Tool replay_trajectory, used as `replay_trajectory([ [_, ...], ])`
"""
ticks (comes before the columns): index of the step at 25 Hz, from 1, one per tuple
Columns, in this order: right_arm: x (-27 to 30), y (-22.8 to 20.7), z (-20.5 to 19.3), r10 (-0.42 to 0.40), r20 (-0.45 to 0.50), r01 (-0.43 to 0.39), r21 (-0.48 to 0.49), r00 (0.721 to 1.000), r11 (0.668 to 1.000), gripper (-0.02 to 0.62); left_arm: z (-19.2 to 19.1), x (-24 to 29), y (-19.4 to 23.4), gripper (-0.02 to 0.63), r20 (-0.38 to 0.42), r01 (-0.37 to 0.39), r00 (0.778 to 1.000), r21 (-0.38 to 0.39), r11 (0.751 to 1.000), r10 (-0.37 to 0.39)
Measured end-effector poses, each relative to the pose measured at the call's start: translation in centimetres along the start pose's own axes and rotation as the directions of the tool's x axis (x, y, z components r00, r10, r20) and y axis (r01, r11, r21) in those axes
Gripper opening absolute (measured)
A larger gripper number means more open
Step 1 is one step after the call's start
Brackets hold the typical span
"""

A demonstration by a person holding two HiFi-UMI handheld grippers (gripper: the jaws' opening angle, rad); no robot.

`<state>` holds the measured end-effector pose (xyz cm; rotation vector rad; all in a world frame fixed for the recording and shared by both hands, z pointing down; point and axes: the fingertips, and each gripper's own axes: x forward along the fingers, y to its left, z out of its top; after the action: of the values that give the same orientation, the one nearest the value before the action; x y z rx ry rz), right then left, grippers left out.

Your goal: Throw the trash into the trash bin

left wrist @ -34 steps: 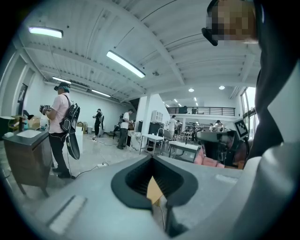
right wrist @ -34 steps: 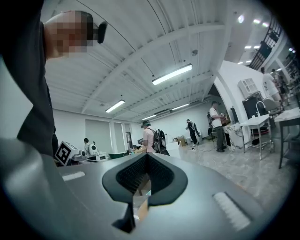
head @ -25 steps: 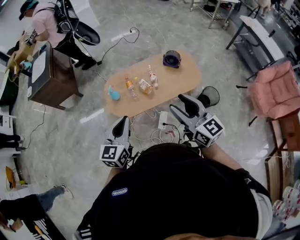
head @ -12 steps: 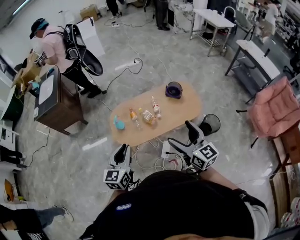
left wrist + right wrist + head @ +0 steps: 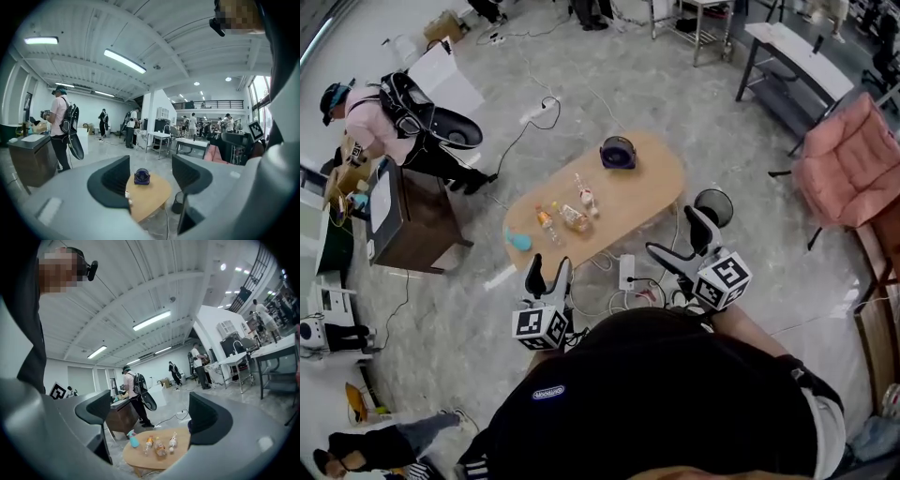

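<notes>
— While the left gripper [image 5: 547, 275] and the right gripper [image 5: 677, 242] are held out toward the table [image 5: 649, 187], how are the claws set?

— The left gripper's jaws are seen spread apart, and nothing is pinched between them. Only the far table top and a purple round object [image 5: 141, 176] are framed in the gap. The right gripper's jaws have just been opening and are spread wide, with nothing gripped between them.

— Where is the trash to be found?

— Three bottles [image 5: 574, 217] are laid close together near the middle of the oval wooden table. A teal spray bottle [image 5: 518, 241] is set beside them toward the table's left end. None of these is touched by either gripper.

— And the trash bin?

— A black mesh trash bin [image 5: 713, 208] is stood on the floor just beside the table's near right end, close to the right gripper's jaws in the head view. A power strip [image 5: 625, 272] is laid on the floor between the two grippers.
</notes>
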<state>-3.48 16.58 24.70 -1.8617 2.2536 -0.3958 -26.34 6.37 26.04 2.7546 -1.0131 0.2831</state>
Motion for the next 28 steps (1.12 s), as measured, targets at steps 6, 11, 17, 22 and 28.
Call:
replay_trajectory([
  [6,-4.4,-7.2,0.1,-0.032,-0.014,0.033,0.064,0.999,0.997,0.537,0.6,3.6,-4.3,0.281,-0.026,-0.088,0.996,0.038,0.995,0.089],
  [11,-4.1,-9.7,-1.2,-0.011,-0.073,0.017,0.079,0.997,0.997,0.535,-0.4,4.6,-4.0,0.281,-0.051,-0.150,0.987,0.040,0.988,0.152],
  [17,1.5,-8.4,-3.1,-0.002,-0.122,0.010,0.066,0.993,0.998,0.532,-2.0,4.5,1.0,0.281,-0.067,-0.191,0.979,-0.003,0.982,0.190],
  [22,8.3,-6.1,-4.3,-0.047,-0.155,0.049,0.006,0.987,0.999,0.532,-2.9,3.5,8.2,0.281,-0.036,-0.241,0.970,-0.068,0.968,0.239],
  [28,19.0,-0.7,-7.2,-0.043,-0.225,0.023,-0.090,0.973,0.996,0.537,-4.4,1.7,19.4,0.281,-0.012,-0.282,0.959,-0.103,0.954,0.283],
])
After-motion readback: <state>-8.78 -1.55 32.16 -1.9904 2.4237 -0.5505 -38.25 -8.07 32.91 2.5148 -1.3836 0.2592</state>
